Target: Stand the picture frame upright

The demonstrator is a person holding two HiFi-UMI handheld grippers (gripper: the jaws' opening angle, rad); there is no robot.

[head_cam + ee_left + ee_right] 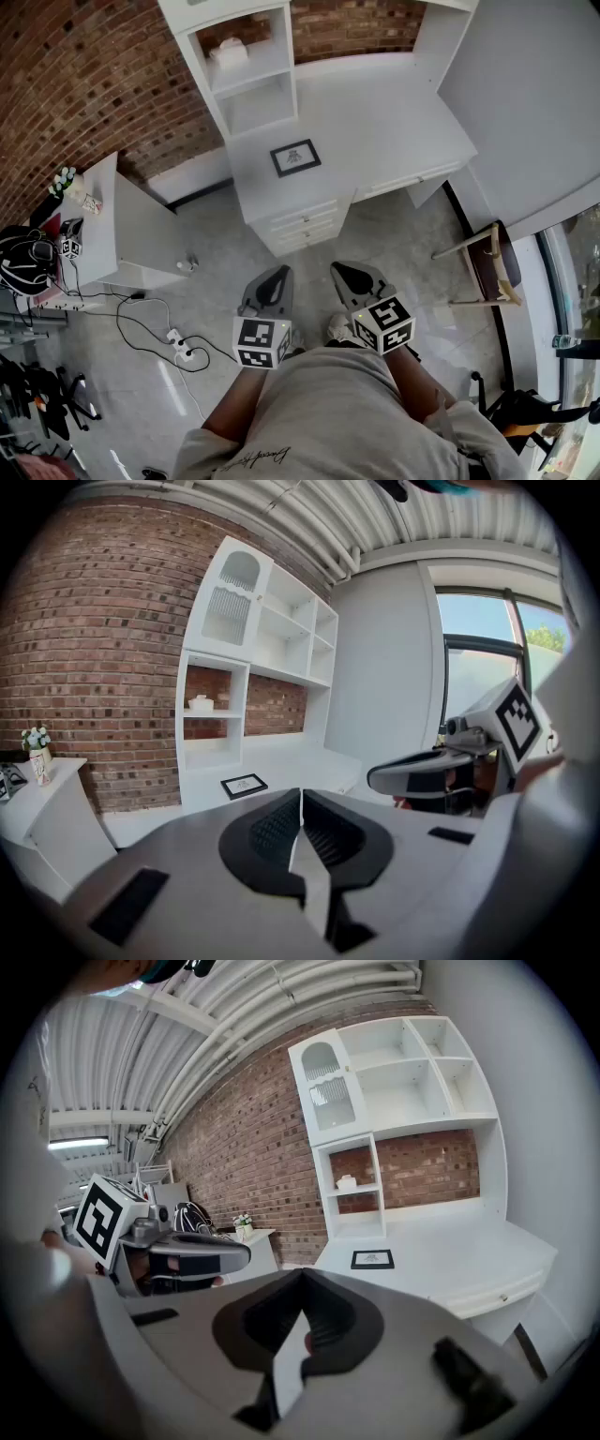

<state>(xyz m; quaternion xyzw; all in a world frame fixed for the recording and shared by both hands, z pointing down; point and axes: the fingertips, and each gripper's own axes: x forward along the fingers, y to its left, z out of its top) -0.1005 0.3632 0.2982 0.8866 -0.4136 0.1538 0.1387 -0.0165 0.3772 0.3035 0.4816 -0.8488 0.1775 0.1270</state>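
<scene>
The picture frame [295, 157] lies flat, face up, on the white desk [394, 112], not upright. It sits on the left part of the desktop, just in front of the foot of the tall white shelf unit [246, 70] and above the drawers [305, 221] on the desk's near side. A small white object [228, 49] stands in one of the shelf's open compartments, and a brick wall [84, 84] runs behind the desk.

Both grippers are well apart from the frame, on its near side, held side by side over the floor in front of the person. The frame lies beyond them, roughly in line with the gap between the two. The left gripper [277, 273] has its jaws closed together with nothing between them. In its own view the frame [244, 785] shows a little left of the jaw tips [301, 802]. The right gripper [339, 270] also has its jaws pressed together and is empty. In its view the frame [372, 1259] shows to the right of the tips [302, 1279].

Further left stands a low white cabinet [127, 230] with a small flower pot [64, 180] on it. A chair [491, 267] stands at the right.
</scene>
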